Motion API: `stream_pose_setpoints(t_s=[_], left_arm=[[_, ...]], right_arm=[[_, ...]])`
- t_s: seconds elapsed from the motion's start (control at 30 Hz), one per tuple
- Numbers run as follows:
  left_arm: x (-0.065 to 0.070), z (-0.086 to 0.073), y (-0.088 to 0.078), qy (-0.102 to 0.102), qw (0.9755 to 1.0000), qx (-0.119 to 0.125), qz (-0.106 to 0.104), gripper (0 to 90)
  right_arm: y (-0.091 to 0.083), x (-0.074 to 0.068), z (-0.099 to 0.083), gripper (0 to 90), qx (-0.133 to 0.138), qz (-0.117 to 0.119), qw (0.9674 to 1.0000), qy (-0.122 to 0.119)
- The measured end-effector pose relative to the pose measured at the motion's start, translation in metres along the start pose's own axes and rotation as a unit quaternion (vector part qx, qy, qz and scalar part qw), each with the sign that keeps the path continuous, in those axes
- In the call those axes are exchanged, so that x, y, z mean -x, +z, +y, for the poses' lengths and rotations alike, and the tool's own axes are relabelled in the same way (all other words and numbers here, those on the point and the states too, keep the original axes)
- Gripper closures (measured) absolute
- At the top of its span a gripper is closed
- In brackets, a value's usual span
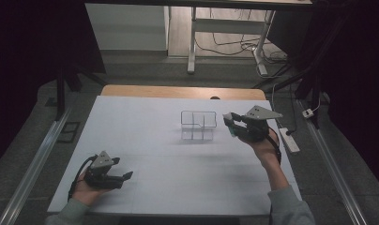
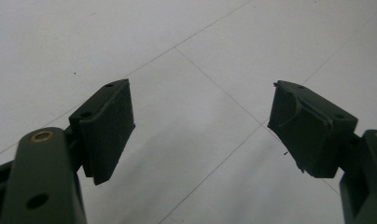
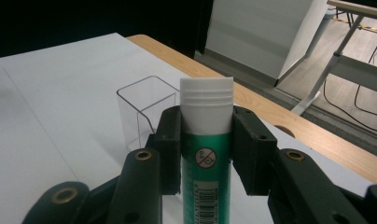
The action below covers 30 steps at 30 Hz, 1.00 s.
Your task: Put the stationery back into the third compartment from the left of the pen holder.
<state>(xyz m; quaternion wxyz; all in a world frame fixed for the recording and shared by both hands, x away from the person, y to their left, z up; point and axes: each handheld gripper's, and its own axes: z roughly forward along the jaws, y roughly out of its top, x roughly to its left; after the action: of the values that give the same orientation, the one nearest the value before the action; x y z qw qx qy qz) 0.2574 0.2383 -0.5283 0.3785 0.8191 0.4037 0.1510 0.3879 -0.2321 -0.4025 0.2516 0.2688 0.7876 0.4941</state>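
Note:
My right gripper (image 3: 206,140) is shut on a glue stick (image 3: 206,126), a green tube with a white ribbed cap, gripped just below the cap. In the high view that right gripper (image 1: 231,123) hangs above the table just right of a clear plastic organizer (image 1: 198,125) with several compartments, and the glue stick (image 1: 229,123) points toward it. The organizer (image 3: 147,109) stands beyond the cap in the right gripper view. My left gripper (image 1: 126,176) rests low near the table's front left, open, its pads (image 2: 111,126) wide apart over bare white surface.
The white table top (image 1: 169,154) has a wooden edge (image 1: 178,91) at the back. A power strip (image 1: 289,139) and cables lie on the floor at the right. A white desk frame (image 1: 225,28) stands behind the table.

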Motion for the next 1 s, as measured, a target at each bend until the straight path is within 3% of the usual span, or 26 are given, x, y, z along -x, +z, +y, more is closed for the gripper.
stream_pose_setpoints(t_s=[1.0], left_arm=[[0.000, 0.000, -0.001, 0.001, 1.0000, 0.001, 0.001, 21.6]], right_arm=[[0.029, -0.016, 0.019, 65.0, 0.020, 0.011, 0.9997, -0.010]])
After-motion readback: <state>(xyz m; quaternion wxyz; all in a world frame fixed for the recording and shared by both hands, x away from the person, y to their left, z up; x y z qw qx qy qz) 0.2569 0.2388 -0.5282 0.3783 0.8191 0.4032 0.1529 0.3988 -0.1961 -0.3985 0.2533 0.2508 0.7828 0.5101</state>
